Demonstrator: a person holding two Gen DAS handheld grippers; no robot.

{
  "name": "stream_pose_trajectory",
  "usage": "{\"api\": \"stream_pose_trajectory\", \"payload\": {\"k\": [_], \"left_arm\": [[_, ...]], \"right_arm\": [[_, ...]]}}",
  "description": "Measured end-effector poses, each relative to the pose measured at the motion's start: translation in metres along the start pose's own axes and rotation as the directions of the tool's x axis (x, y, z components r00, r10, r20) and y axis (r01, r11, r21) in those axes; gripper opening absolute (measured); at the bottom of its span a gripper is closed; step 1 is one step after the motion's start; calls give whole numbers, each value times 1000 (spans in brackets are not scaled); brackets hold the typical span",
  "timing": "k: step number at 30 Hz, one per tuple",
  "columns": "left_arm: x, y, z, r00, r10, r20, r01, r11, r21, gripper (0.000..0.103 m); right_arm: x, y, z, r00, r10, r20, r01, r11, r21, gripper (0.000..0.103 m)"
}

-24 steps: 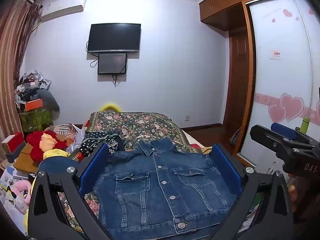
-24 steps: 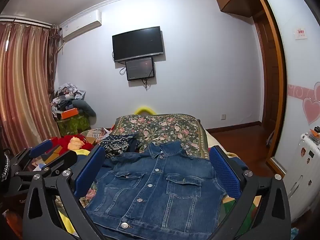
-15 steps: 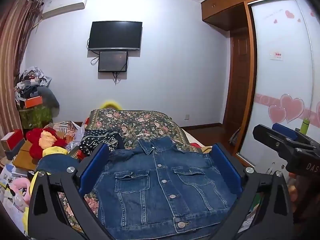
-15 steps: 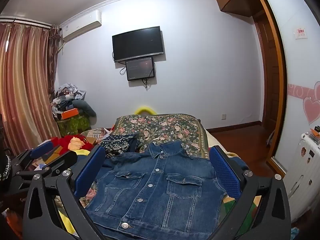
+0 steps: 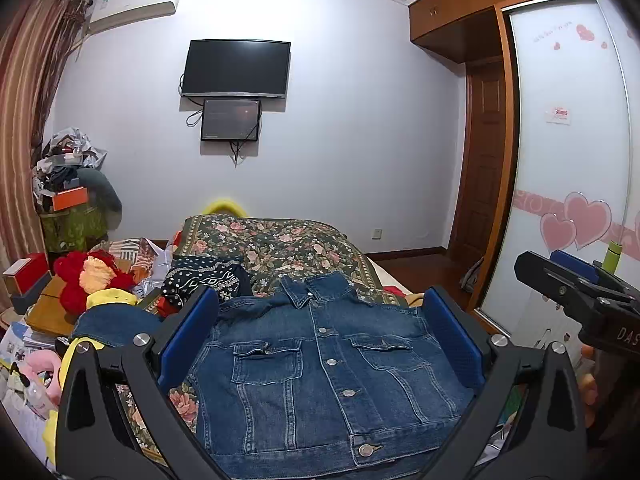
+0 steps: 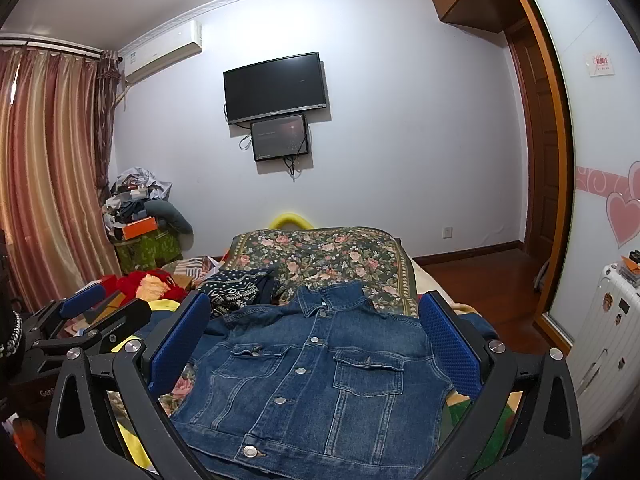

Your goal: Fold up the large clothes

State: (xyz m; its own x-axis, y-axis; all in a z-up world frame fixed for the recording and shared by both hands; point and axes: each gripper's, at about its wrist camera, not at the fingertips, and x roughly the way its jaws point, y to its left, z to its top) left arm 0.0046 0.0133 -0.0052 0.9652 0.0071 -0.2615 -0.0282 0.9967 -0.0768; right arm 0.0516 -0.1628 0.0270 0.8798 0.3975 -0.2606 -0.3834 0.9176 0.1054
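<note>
Almost nothing changes since moment ago. Denim jacket [image 5: 320, 376] lies flat, buttoned, on bed [image 5: 280, 240], collar at 12 o'clock. Left gripper [image 5: 320, 344] and right gripper [image 6: 316, 344] both hover above it, jaws wide apart, holding nothing. Folding not started yet.

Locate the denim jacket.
In both wrist views the jacket lies front-up, buttoned, on the floral bedspread, with a patterned black garment off its left shoulder.

A dark television [image 5: 236, 68] hangs on the white wall at twelve o'clock, a smaller screen [image 5: 230, 119] just below it. At nine o'clock, red plush toys [image 5: 90, 278] lie beside the floral bedspread [image 5: 276, 246]; striped curtains [image 6: 48, 168] hang further left.
</note>
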Motion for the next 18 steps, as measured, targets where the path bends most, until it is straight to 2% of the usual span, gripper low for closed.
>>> {"api": "stream_pose_trajectory", "payload": {"k": [18], "left_arm": [[3,1,-2,1000,-2,-13,2,1000,-9,103]], "right_arm": [[1,-3,-2,1000,-9,-7,9,1000,10,103]]}}
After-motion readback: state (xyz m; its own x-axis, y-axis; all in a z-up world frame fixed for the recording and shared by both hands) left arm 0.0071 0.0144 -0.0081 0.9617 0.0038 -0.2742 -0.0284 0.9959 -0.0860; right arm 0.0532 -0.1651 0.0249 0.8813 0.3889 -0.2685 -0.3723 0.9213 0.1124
